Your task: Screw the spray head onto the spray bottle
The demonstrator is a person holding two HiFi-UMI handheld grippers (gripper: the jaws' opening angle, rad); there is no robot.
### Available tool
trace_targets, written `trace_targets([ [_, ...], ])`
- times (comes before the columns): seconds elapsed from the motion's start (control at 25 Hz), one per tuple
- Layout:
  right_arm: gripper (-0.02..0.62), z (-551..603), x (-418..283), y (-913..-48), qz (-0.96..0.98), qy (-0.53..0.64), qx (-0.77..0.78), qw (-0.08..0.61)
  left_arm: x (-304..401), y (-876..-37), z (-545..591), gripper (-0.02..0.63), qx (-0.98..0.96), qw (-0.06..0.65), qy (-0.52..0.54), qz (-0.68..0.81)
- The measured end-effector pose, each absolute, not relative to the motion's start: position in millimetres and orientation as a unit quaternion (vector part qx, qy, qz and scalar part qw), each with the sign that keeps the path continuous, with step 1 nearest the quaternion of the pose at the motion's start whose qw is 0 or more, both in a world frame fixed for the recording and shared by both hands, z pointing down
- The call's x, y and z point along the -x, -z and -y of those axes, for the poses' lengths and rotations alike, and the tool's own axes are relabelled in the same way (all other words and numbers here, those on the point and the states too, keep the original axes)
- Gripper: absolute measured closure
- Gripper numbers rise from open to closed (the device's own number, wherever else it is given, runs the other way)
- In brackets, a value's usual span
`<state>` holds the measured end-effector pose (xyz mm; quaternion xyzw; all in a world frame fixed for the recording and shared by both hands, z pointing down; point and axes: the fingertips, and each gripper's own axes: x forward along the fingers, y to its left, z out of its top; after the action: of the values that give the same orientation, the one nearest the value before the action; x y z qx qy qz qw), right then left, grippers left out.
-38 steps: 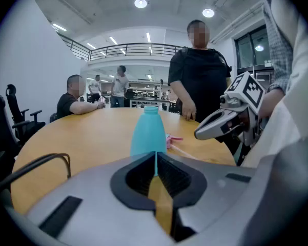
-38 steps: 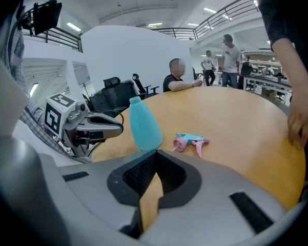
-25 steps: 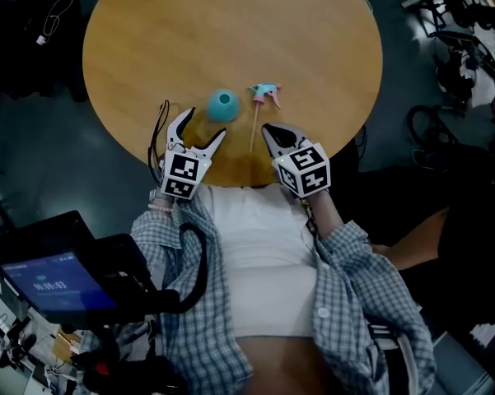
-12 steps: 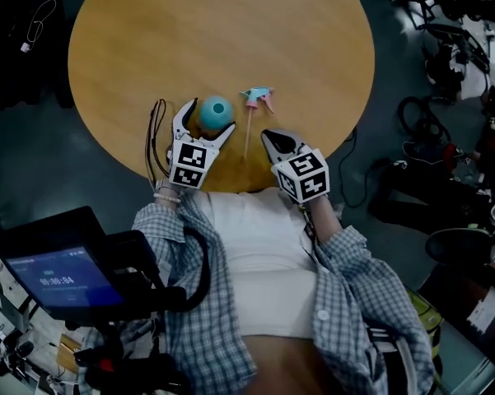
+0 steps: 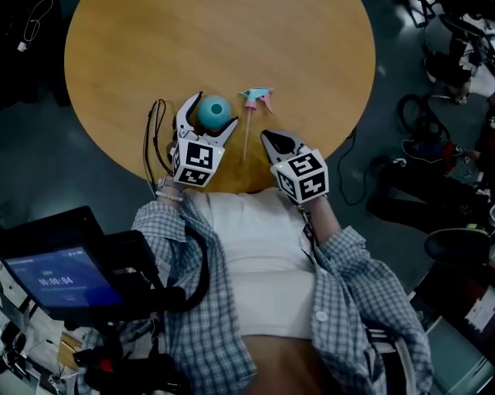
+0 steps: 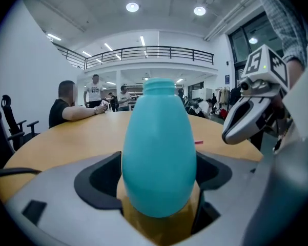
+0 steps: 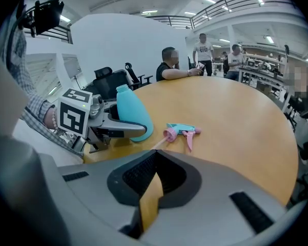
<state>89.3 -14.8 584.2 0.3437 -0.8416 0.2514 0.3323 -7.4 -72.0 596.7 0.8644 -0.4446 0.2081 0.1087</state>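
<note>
The left gripper [image 5: 213,110] has just been opening its fingers. They are standing wide apart with the blue spray bottle [image 6: 159,147] between them on the tabletop [image 5: 231,31], maybe just touching it. The right gripper [image 5: 268,135] is pressing its empty fingers together. The spray head [image 5: 259,97] is lying just past them.

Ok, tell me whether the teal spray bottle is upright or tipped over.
Upright: the teal spray bottle stands on its base on the wooden table, its uncapped neck pointing up.
</note>
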Motion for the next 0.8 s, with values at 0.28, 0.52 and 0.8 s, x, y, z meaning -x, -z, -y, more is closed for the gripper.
trace_targets([
  [0.28,0.601,20.5,-100.2,-583.6,0.840,-0.246,-0.348,0.335,2.8,-597.2,77.6,0.189,-0.864,0.088,-0.230,0.439],
  [0.52,0.601,58.6,-110.1,-578.2,0.856,-0.145,-0.314,0.385,2.0,-601.1,78.1,0.189,-0.864,0.093,-0.232,0.436],
  [0.8,0.457,97.5,-93.3,-591.3,0.841,-0.011,-0.163,0.515,4.0,-604.1,79.3,0.189,-0.864,0.099,-0.230,0.438],
])
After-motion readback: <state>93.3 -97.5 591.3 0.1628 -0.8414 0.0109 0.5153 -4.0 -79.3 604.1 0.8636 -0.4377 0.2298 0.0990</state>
